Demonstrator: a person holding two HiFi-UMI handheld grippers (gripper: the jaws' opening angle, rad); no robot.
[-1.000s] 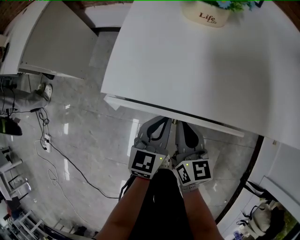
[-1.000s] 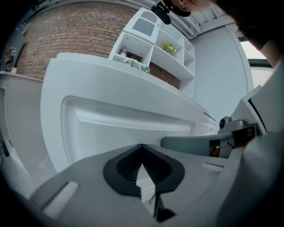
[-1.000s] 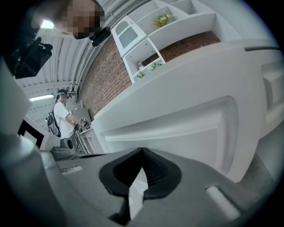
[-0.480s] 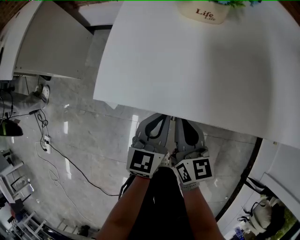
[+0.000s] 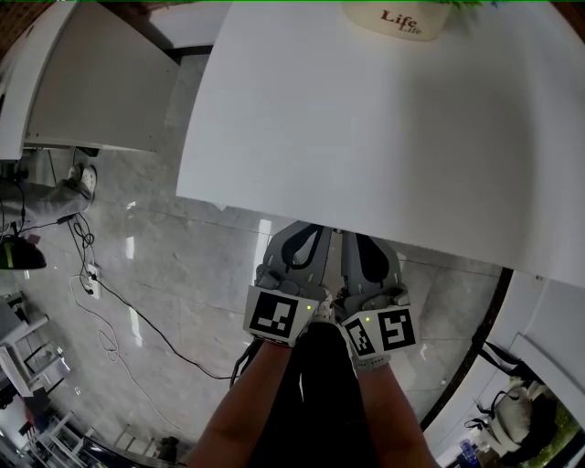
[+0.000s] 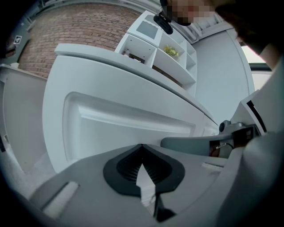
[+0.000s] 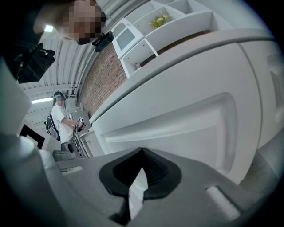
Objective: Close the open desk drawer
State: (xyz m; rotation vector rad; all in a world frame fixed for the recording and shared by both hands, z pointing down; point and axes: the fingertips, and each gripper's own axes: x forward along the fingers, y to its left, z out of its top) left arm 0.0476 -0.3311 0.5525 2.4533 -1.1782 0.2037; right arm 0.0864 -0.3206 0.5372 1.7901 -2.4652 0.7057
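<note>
Under white table [image 5: 366, 137]: grey marble floor [image 5: 183, 265], black cable [image 5: 119, 306] left of table, pot [image 5: 398, 18] at table's far edge. Drawer [image 6: 128, 122] white with recessed front, beneath table edge, close before my left gripper [image 6: 142, 148] and right gripper [image 7: 142, 153]. Both jaws clenched, empty. Second ago drawer stuck out past table edge; from head view I now see none.
</note>
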